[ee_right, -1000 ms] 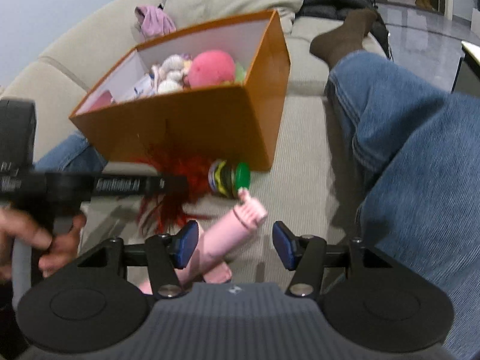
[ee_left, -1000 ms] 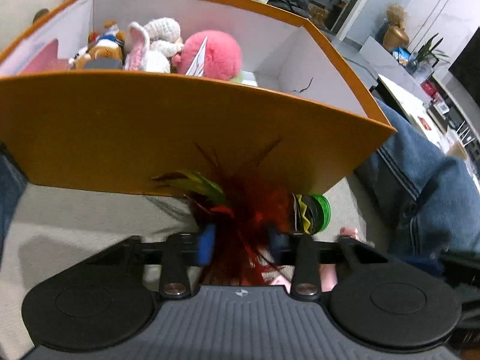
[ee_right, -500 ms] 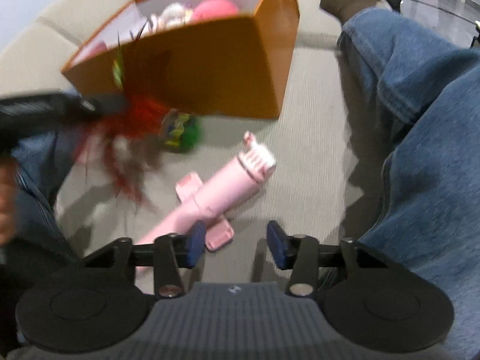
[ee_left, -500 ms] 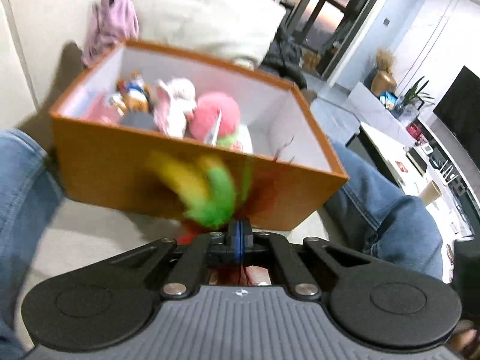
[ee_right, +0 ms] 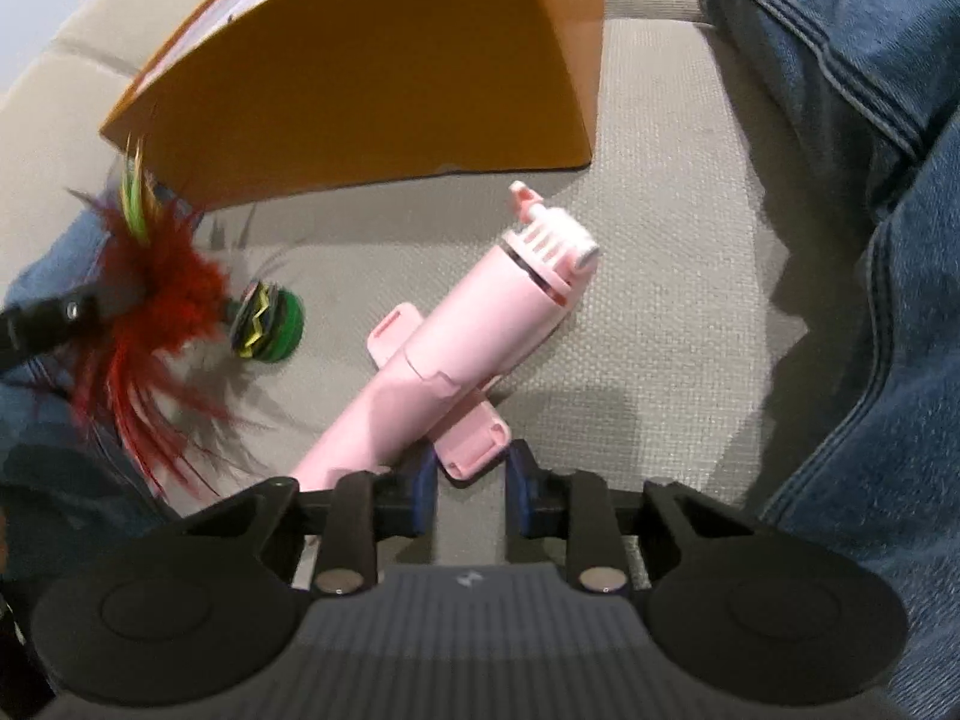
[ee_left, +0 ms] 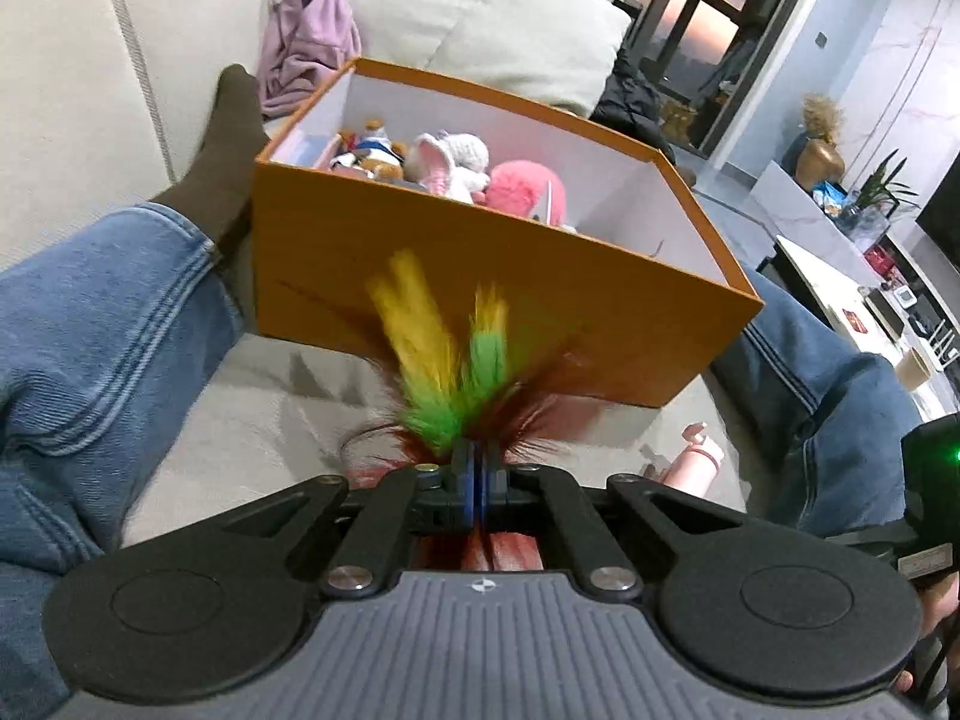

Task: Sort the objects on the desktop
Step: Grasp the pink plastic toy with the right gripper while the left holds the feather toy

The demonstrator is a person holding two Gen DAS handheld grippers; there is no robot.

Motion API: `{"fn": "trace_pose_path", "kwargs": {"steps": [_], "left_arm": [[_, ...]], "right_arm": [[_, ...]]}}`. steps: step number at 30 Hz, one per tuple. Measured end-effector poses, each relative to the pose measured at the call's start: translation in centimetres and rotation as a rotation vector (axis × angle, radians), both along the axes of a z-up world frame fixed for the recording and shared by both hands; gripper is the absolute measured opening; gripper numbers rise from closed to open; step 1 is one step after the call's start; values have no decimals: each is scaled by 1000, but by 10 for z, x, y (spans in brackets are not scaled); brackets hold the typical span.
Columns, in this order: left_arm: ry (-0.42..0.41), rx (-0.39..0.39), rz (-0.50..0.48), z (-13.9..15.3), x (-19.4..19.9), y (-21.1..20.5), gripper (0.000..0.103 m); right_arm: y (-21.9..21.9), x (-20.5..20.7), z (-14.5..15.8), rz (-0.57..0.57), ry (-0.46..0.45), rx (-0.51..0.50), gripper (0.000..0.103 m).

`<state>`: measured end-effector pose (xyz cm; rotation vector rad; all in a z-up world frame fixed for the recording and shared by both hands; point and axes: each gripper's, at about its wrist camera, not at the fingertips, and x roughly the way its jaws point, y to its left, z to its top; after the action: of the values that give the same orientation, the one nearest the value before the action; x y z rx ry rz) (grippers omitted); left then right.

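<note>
Two grippers near the orange box [ee_left: 456, 276], left gripper [ee_left: 478, 474] clamped on feather toy [ee_left: 447, 378], right gripper [ee_right: 470, 489] narrowing around pink gadget's [ee_right: 444, 354] clip, not squeezing yet

Beige sofa seat [ee_right: 672, 276] and the items on it.
Orange box [ee_right: 372, 78] at upper centre; pink cylindrical gadget [ee_right: 456, 354] lies diagonally at centre; denim-clad legs [ee_right: 870, 192] along the right edge.

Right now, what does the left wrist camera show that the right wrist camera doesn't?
Only the left wrist view shows inside the box: plush toys, plus the room behind. Only the right wrist view shows the whole pink tool and the right gripper closing around its clip, and the toy's green base. Both show the box, the sofa, jeans, and the feather toy pinched in the left gripper.
</note>
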<state>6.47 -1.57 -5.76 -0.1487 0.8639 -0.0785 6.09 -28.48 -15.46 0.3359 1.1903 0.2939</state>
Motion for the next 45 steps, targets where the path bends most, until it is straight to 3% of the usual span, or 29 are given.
{"fn": "trace_pose_path", "kwargs": {"steps": [3, 5, 9, 11, 17, 21, 26, 32, 33, 35, 36, 38, 41, 45], "left_arm": [[-8, 7, 6, 6, -1, 1, 9], [-18, 17, 9, 8, -3, 1, 26], [-36, 45, 12, 10, -5, 0, 40], [-53, 59, 5, 12, -7, -2, 57], [-70, 99, -83, 12, -10, -18, 64], [-48, 113, -124, 5, -7, -24, 69], [-18, 111, -154, -6, 4, -29, 72], [0, 141, -180, -19, 16, -40, 69], [-2, 130, -180, -20, 17, -39, 63], [11, 101, -176, -21, 20, -35, 40], [17, 91, -169, -22, 21, -33, 38], [17, 70, -150, -23, 25, -28, 19], [19, 35, -123, -23, 25, -21, 9], [-16, -15, -95, -10, 18, -13, 8]], "right_arm": [[-1, -3, 7, -15, -29, 17, 18], [0, -6, 16, -16, -66, 19, 16], [9, -11, 37, 15, -161, -22, 7], [18, -13, 47, 50, -207, -90, 6], [41, -1, 54, 93, -278, -208, 8], [35, 5, 55, 97, -284, -156, 22], [38, 16, 47, 115, -259, -57, 21], [45, 17, 45, 142, -286, -73, 16], [43, 17, 45, 140, -287, -77, 14], [38, 16, 46, 128, -285, -87, 12], [35, 15, 46, 125, -282, -86, 11], [33, 14, 47, 119, -274, -77, 11], [31, 8, 54, 114, -281, -95, 12], [19, -1, 78, 91, -306, -63, 12]]}}
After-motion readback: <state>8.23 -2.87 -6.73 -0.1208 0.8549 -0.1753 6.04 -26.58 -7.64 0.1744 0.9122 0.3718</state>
